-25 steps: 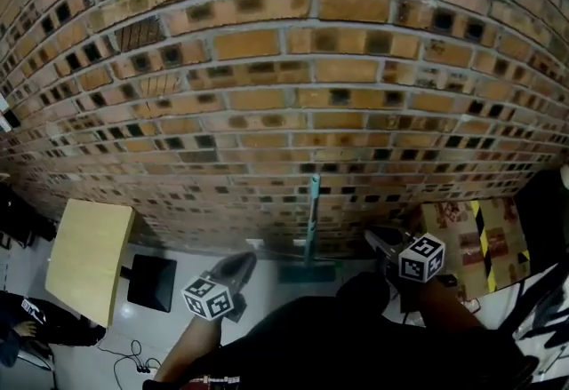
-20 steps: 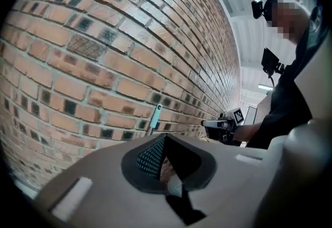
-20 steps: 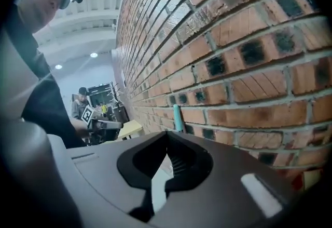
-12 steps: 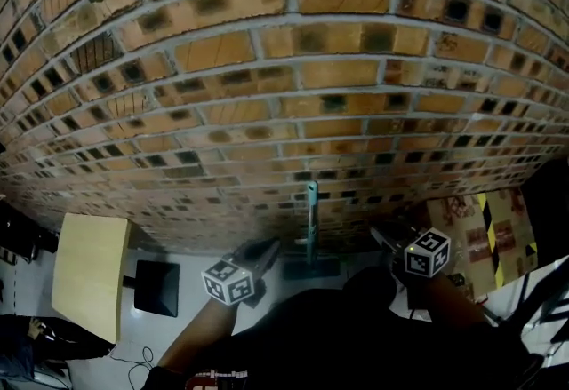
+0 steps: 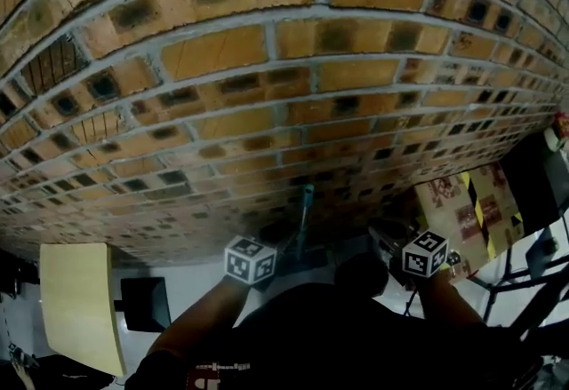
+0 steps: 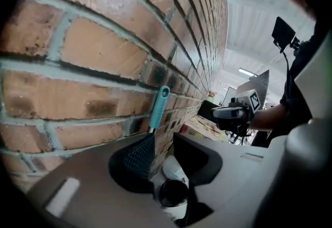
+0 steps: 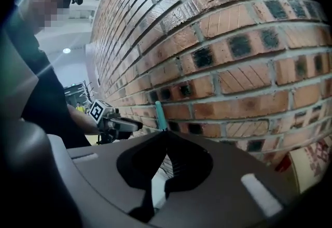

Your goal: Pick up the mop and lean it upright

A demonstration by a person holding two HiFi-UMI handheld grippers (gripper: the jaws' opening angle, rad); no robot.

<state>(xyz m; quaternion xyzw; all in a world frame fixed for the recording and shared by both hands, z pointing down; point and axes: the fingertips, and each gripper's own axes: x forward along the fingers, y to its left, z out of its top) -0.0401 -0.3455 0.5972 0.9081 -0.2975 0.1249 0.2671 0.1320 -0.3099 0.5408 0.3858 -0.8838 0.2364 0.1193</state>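
Rough brick (image 5: 293, 42) backs teal mop (image 5: 307, 195); left tool (image 6: 163, 143) just opening empty, right tool (image 7: 165, 133) closed.

- mop (image 5: 305, 210) upright against brick wall (image 5: 267, 68)
- table (image 5: 76, 308) on floor (image 5: 191, 286), left of mop, well apart
- cardboard (image 5: 471, 206) right of mop, at wall base

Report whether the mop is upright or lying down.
Upright: the mop stands against the brick wall, its teal grip at the top.
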